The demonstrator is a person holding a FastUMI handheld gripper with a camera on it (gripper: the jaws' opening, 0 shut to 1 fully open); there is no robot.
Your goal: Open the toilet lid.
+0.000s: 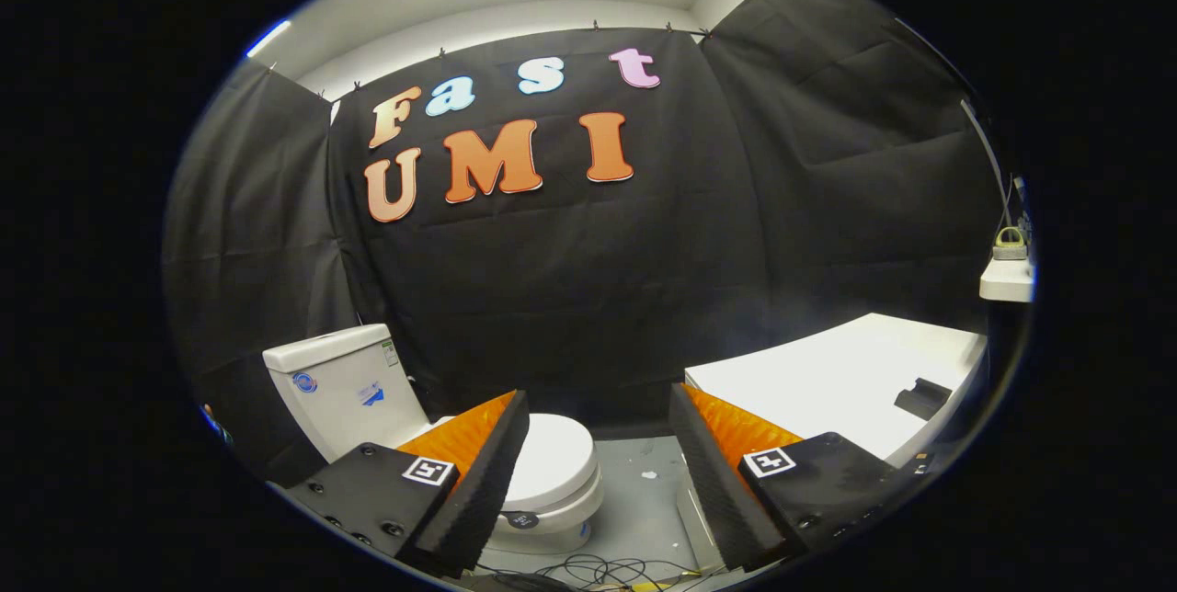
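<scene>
Hovering tool (598,472) | fingers spread apart | closed toilet lid (552,459) beyond left finger, untouched

Grey floor (644,500): toilet (552,472), tangled cables (598,569)

The left finger (474,472) covers part of the closed lid (552,461) and the bowl's near side (its base too); the tank (340,381) label is too small to read.

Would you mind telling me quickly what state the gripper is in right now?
Gripper: open, fingers spread wide, holding nothing; the toilet lid is down, partly behind one finger and not touched.
</scene>
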